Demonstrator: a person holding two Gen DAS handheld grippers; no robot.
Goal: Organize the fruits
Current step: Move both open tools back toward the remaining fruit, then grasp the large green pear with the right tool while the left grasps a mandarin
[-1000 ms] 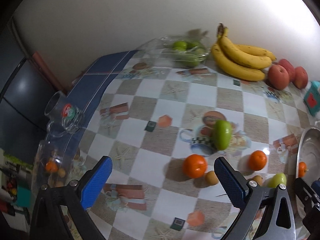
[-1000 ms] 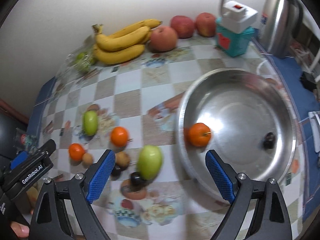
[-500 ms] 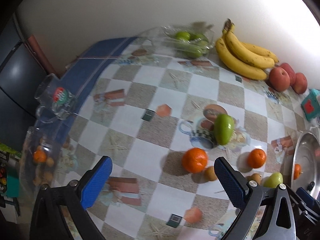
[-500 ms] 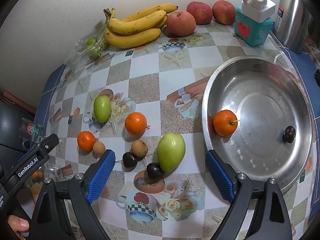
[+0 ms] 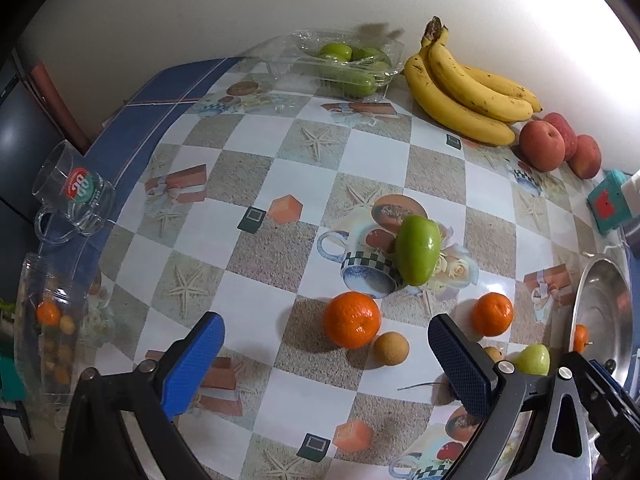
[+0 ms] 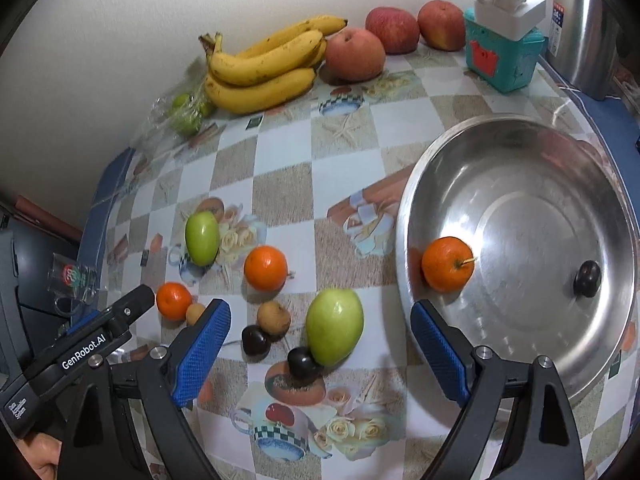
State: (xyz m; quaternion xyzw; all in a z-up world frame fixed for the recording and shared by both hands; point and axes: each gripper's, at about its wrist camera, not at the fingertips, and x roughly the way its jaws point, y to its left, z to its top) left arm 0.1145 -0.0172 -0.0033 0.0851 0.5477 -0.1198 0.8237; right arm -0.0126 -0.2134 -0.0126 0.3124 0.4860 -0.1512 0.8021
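Both open, empty grippers, left gripper (image 5: 324, 356) and right gripper (image 6: 320, 340), have drawn back from the round steel bowl (image 6: 560, 152); the pale green pear-shaped fruit (image 6: 334, 332) looks next.

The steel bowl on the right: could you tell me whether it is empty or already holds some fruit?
Not empty. The steel bowl holds one orange near its left wall and one small dark fruit towards the right.

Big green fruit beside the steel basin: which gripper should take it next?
Probably the right gripper. It is open, with the big green fruit lying just ahead between its fingers, next to the steel basin. The left gripper, also open, faces an orange farther from the basin.
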